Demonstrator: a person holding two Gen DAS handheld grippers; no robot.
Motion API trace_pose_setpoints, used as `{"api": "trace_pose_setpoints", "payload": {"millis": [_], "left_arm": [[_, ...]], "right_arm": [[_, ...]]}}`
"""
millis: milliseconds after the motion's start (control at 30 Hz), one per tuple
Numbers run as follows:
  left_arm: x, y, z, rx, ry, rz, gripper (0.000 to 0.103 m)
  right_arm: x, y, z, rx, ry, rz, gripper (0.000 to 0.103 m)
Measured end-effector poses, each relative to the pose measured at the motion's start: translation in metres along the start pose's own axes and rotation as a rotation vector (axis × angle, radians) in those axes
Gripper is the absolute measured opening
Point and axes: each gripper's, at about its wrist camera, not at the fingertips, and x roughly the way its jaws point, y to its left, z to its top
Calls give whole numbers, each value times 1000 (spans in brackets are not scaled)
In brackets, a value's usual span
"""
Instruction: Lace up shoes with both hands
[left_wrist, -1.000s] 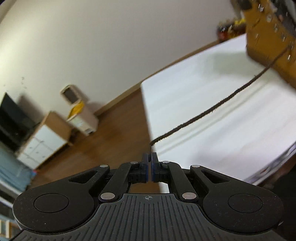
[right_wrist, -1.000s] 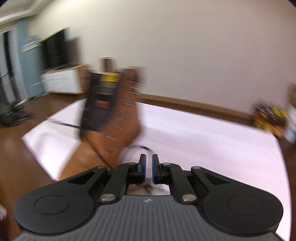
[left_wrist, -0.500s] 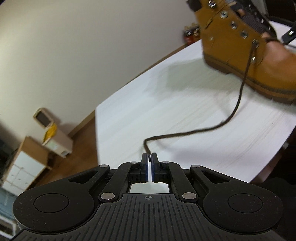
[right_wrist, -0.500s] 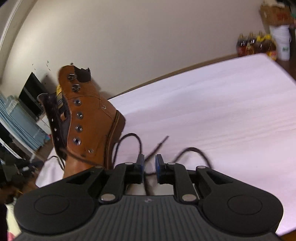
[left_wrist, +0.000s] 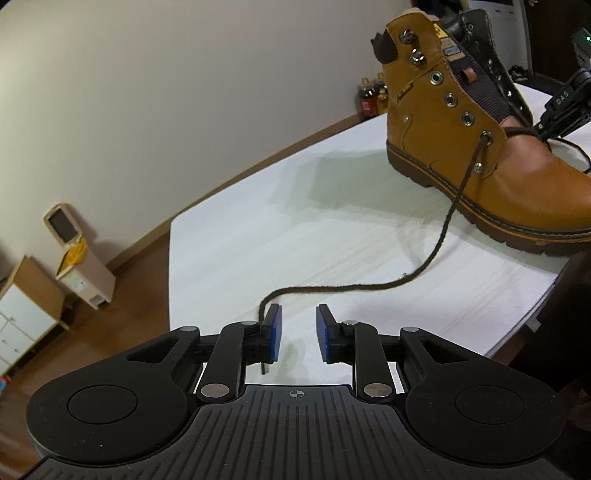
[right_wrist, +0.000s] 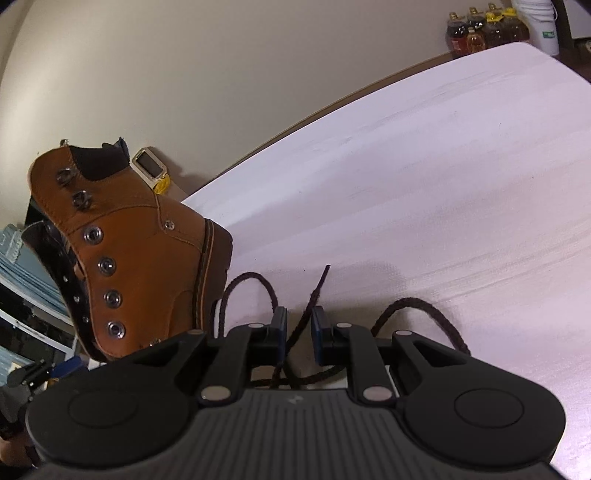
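A tan leather boot (left_wrist: 461, 147) stands on the white table (left_wrist: 295, 221), with its tongue pulled out. A dark brown lace (left_wrist: 436, 254) leaves the lowest eyelet and lies slack across the table. Its end passes behind the left finger of my left gripper (left_wrist: 297, 332). Those jaws are opening and nothing is between the pads. In the right wrist view the boot (right_wrist: 147, 266) is at the left. The lace's other end (right_wrist: 312, 299) loops on the table (right_wrist: 443, 166) and runs slantwise between the pads of my right gripper (right_wrist: 299, 332). These jaws are closing, with a gap still showing.
Bottles (left_wrist: 373, 98) stand on the floor past the table's far end, next to a white bucket (right_wrist: 541, 26). A small bin (left_wrist: 79, 258) and a white cabinet (left_wrist: 22, 306) stand on the wooden floor to the left. The table's near edge runs just under both grippers.
My left gripper was shut on the lace end and has let it go; the lace went from taut to slack. My right gripper sank to the table and the lace end came between its jaws.
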Motion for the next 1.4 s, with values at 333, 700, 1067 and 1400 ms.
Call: {"api": "trace_pose_setpoints", "payload": {"millis": [333, 700, 1067, 1400], "left_arm": [[-50, -39, 39, -104, -237, -365, 23], [-30, -174, 105, 97, -359, -555, 23], [-25, -201, 106, 274, -326, -470, 4], [-40, -163, 79, 310, -309, -489, 4]], "right_arm": [[-57, -5, -30, 105, -198, 227, 3], [-98, 7, -84, 186, -316, 412, 3], [-108, 9, -72, 113, -251, 386, 10], [-89, -22, -54, 184, -104, 425, 25]]}}
